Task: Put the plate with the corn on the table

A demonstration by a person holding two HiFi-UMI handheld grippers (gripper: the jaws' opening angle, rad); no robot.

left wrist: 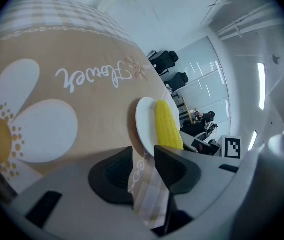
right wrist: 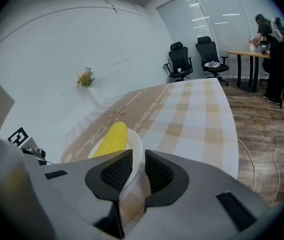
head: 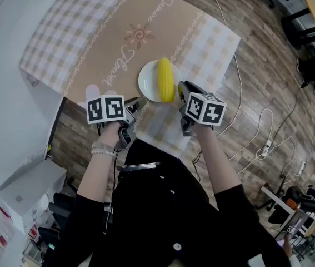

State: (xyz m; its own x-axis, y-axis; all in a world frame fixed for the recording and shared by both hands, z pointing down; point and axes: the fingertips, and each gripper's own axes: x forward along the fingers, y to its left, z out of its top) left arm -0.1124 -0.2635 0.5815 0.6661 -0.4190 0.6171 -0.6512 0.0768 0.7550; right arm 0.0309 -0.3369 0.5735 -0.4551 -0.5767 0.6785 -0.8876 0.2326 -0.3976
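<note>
A white plate (head: 149, 82) with a yellow corn cob (head: 165, 79) lies on the table's beige flowered cloth (head: 90, 43), close to the near edge. My right gripper (head: 180, 90) is at the plate's right side, shut on the rim; in the right gripper view the white rim (right wrist: 135, 144) runs in between the pads, with the corn (right wrist: 110, 139) just beyond. My left gripper (head: 135, 105) stands open just left of the plate. In the left gripper view only checked cloth shows between its jaws (left wrist: 143, 156), and the plate (left wrist: 144, 121) with the corn (left wrist: 168, 126) lies just past them.
The table's near edge is right under both grippers, with wooden floor beyond it. Cables and a power strip (head: 265, 146) lie on the floor at right. White boxes (head: 13, 199) stand at lower left. Office chairs (right wrist: 182, 59) and a person at a desk (right wrist: 277, 34) are far off.
</note>
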